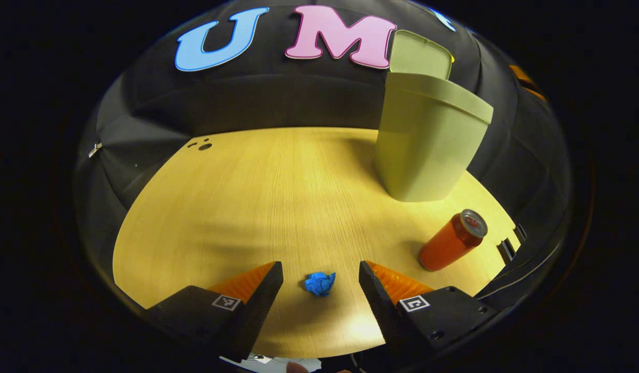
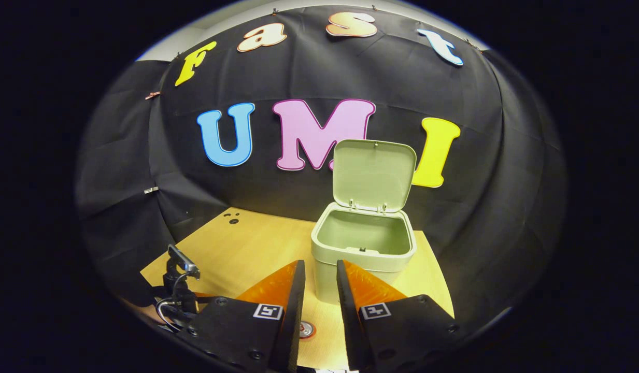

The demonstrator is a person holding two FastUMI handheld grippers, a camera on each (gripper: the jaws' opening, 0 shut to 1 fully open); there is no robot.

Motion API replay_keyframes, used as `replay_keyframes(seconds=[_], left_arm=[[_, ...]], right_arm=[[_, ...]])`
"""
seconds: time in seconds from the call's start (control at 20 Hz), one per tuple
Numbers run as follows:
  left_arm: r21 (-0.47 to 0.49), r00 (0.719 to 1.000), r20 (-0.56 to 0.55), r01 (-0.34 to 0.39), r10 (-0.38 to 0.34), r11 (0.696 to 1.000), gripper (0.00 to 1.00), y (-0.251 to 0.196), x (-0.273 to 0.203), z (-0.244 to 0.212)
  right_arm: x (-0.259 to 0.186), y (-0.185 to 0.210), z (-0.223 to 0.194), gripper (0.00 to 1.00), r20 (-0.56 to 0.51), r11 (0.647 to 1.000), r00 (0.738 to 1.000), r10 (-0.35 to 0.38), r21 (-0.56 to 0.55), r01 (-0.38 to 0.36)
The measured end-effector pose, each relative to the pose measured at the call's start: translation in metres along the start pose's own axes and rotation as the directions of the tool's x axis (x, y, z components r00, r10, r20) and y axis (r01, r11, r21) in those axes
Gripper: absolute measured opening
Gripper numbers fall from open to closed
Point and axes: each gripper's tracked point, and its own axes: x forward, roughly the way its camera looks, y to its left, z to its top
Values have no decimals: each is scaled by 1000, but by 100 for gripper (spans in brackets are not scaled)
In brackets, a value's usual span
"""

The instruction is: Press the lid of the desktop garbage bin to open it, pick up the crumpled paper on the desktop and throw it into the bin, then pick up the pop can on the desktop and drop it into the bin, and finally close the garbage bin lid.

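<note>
2 grippers: left gripper [image 1: 321, 280] fingers wide round paper [image 1: 320, 284] — right gripper [image 2: 320, 280] near-closed, empty.

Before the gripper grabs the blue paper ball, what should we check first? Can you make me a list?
1. Bin lid up: ok.
2. Crumpled paper lies between the left gripper fingers: ok.
3. Left gripper wide enough for the paper: ok.
4. Pop can apart from the paper: ok.
5. Fingers low enough to pinch the paper: cannot tell.
6. Right gripper holds nothing: ok, its jaws stand slightly apart.
</note>
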Motion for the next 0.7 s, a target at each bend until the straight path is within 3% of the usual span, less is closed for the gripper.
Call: replay_keyframes(seconds=[0.05, 0.4, 0.6, 0.65, 0.7], left_arm=[[0, 1000, -12, -1, 1, 1000, 94, 2, 4, -3], [20, 997, -80, -7, 9, 1000, 84, 7, 28, -26], [45, 994, -107, -4, 8, 999, 72, 7, 34, -34], [44, 994, -114, -3, 8, 999, 70, 6, 36, -36], [43, 993, -119, -4, 9, 999, 67, 6, 37, -39]], right_arm=[[-2, -2, -2, 36, -6, 1000, 1000, -7, -1, 7], [-13, -15, -8, 40, -22, 999, 998, -53, 13, 53], [-17, -21, -12, 40, -33, 997, 997, -76, 22, 77], [-18, -23, -13, 36, -35, 997, 996, -80, 20, 81], [-19, -23, -14, 40, -37, 996, 996, -83, 19, 84]])
